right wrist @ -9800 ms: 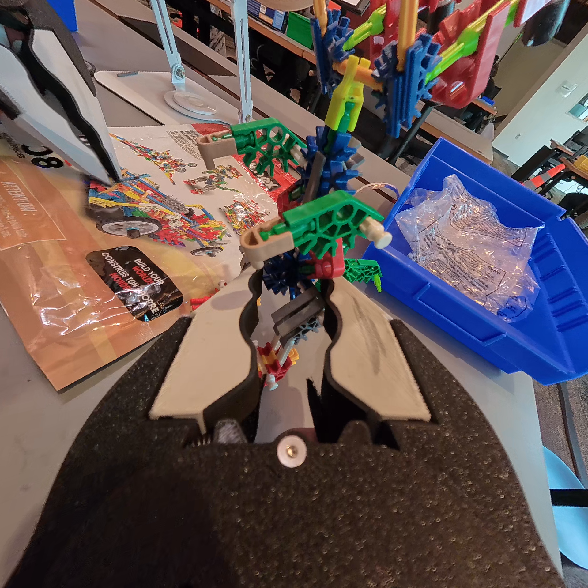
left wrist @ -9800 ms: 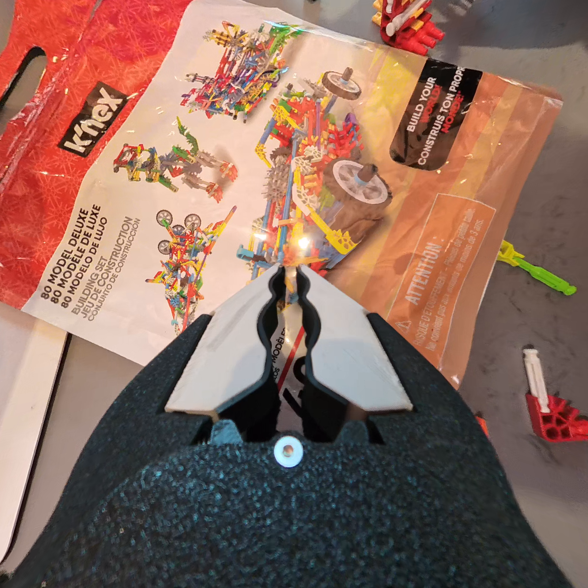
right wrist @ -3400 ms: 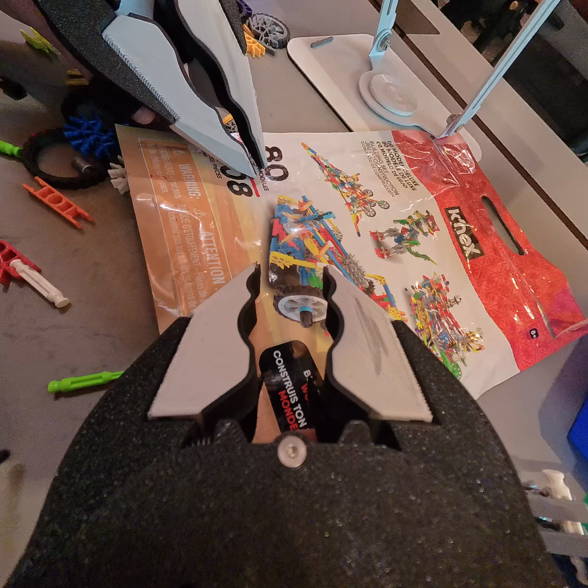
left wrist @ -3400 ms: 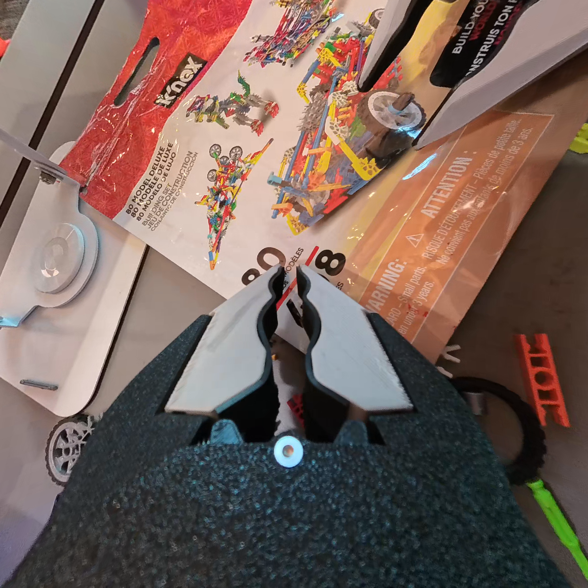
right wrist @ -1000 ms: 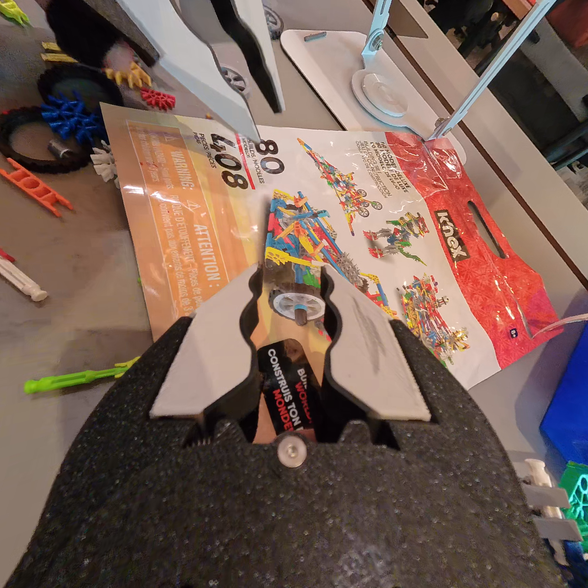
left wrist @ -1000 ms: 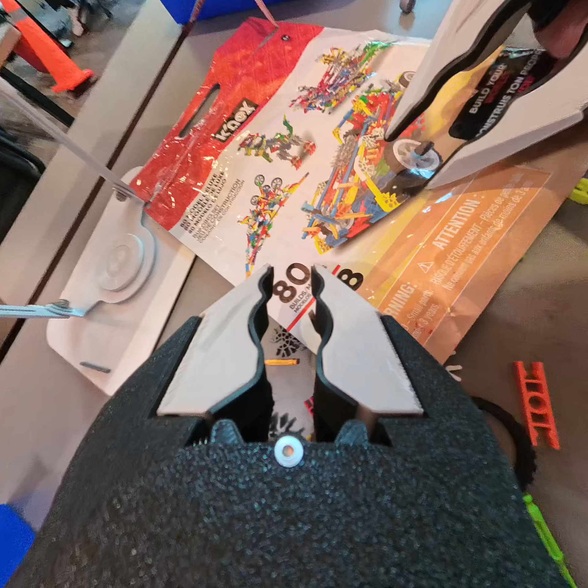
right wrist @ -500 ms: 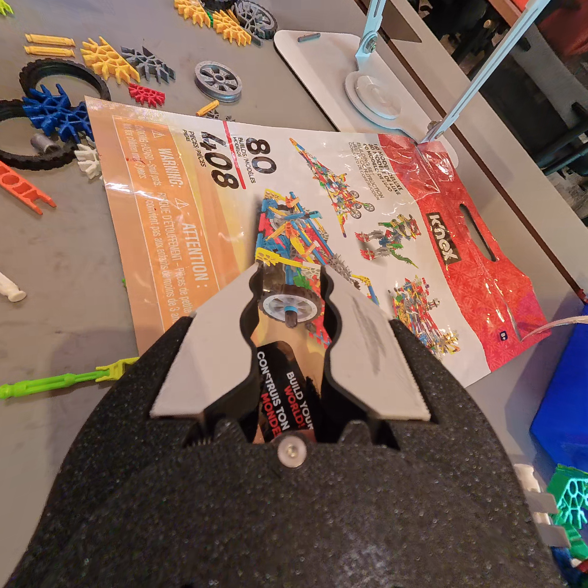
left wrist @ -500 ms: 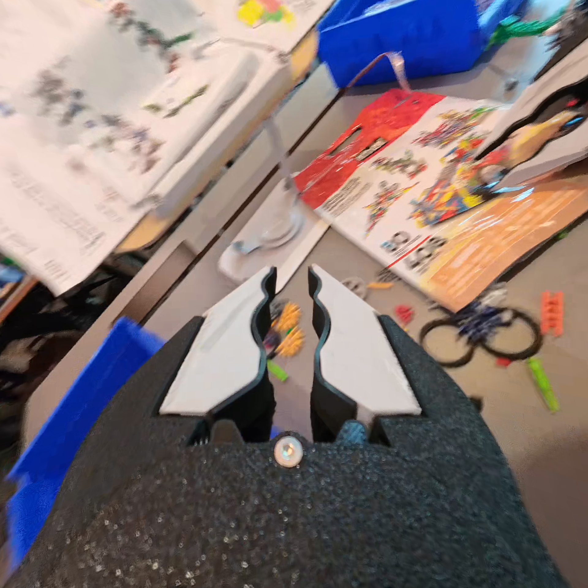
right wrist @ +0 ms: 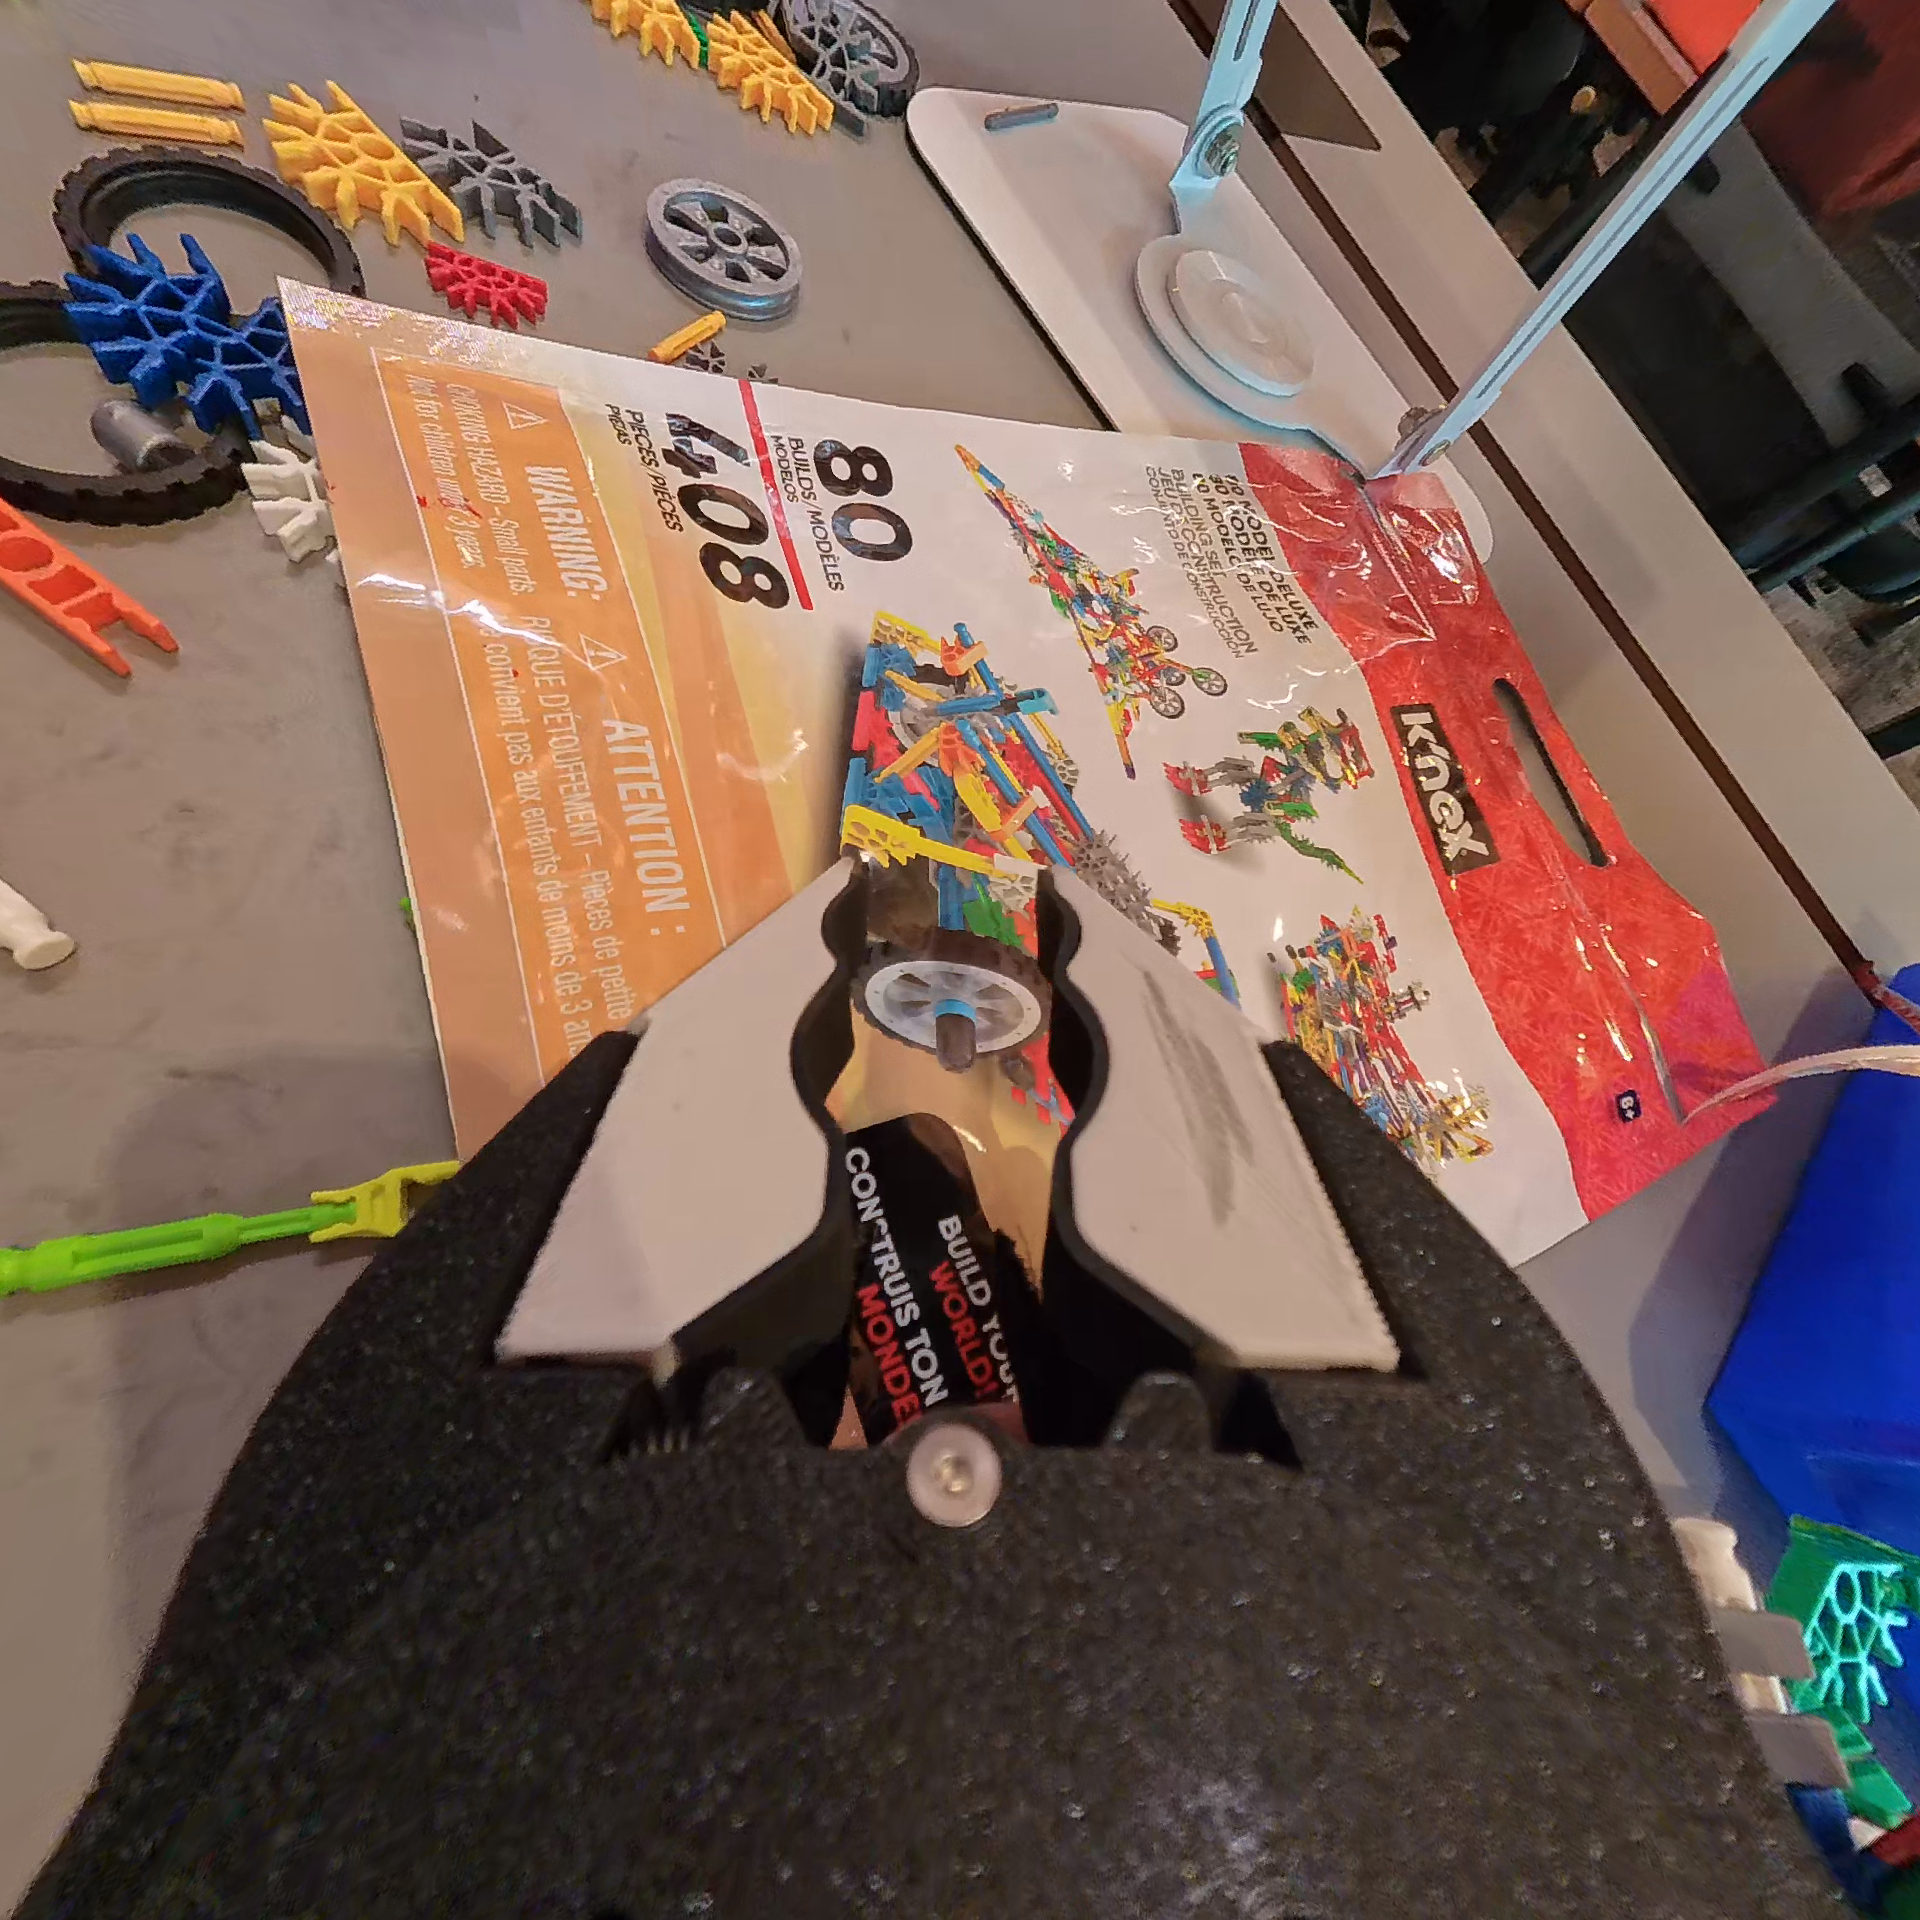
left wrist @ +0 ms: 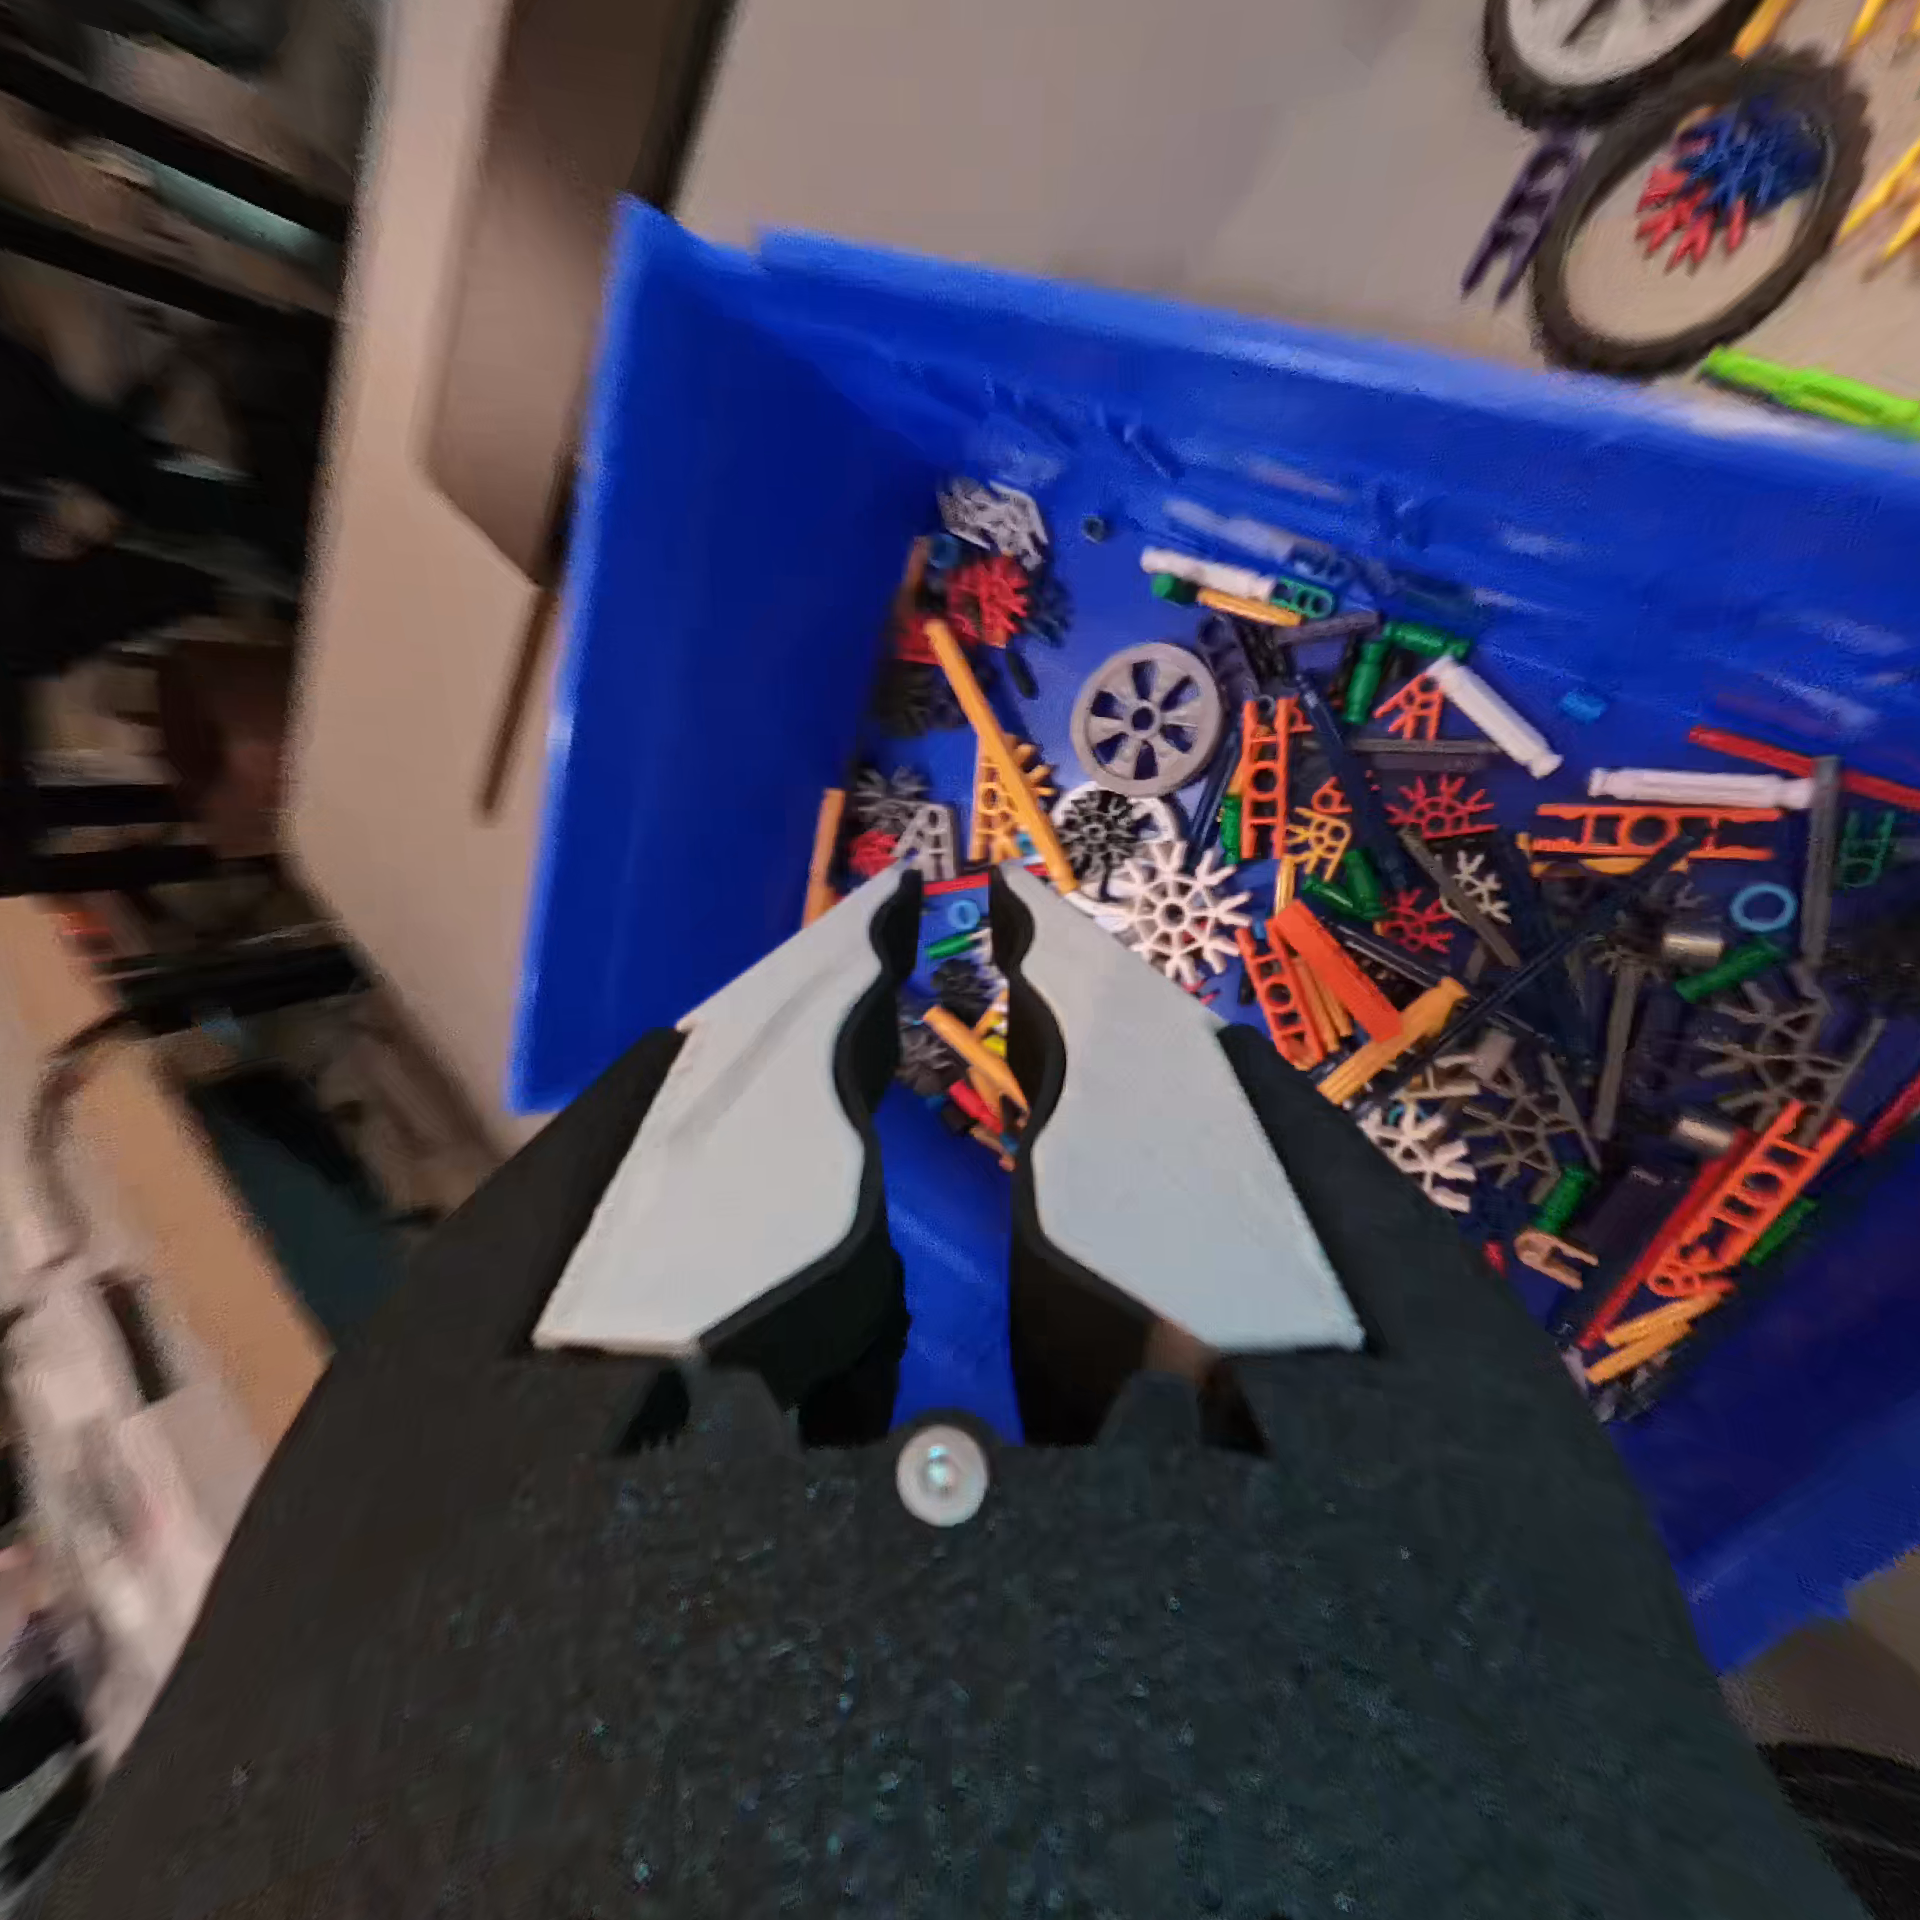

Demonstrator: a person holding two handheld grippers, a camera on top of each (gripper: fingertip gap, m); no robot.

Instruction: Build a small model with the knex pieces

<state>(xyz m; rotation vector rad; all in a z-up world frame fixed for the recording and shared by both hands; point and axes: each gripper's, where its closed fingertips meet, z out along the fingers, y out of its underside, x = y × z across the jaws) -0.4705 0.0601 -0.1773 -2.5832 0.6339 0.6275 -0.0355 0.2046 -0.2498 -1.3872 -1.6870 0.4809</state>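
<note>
Grey table (right wrist: 208,883); printed bag (right wrist: 644,665); blue bin (left wrist: 727,520).

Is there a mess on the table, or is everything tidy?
A bit messy: loose pieces lie scattered on the grey table beside the glossy printed plastic bag, like the grey spoked wheel and the lime-green rod. Nothing looks broken.

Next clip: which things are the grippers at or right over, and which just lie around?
At the grippers: left gripper, open, over the blue bin of loose parts; right gripper astride a raised fold of the printed bag, grip unclear.

Lying around: green rod, grey wheel, black tyre, orange ladder piece, white stand base.
</note>
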